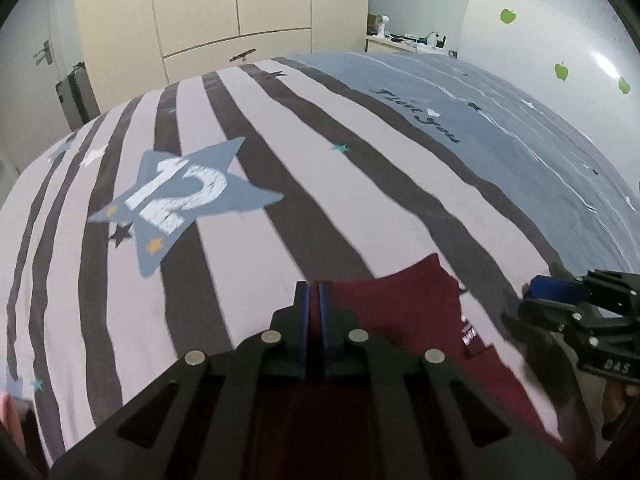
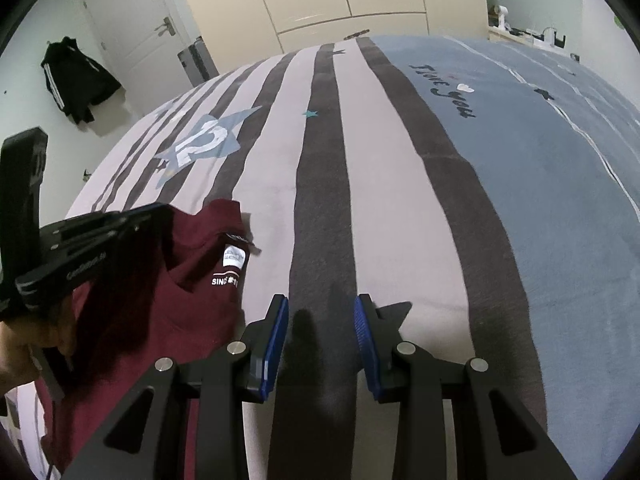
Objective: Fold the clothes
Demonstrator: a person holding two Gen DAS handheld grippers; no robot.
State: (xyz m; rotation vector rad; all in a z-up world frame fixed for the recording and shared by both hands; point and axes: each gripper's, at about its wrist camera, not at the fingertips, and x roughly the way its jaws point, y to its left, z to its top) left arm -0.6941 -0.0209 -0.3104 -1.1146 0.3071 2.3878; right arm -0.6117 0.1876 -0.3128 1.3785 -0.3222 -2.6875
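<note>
A maroon garment (image 1: 408, 312) with a white neck label lies on the striped bedspread (image 1: 248, 264). My left gripper (image 1: 314, 292) is shut on the maroon garment and holds its edge between the blue pads. The garment also shows in the right wrist view (image 2: 168, 312), at the left, with the left gripper (image 2: 92, 236) over it. My right gripper (image 2: 321, 320) is open and empty above a dark stripe of the bedspread (image 2: 384, 200), to the right of the garment. It shows at the right edge of the left wrist view (image 1: 560, 292).
The bed has grey and white stripes, a blue star with "12" (image 1: 176, 196) and a blue half (image 1: 500, 160). Cream wardrobe doors (image 1: 240, 8) stand beyond the bed. A black jacket (image 2: 76, 80) hangs on the wall by a door. A grey suitcase (image 2: 196, 60) stands by the wardrobe.
</note>
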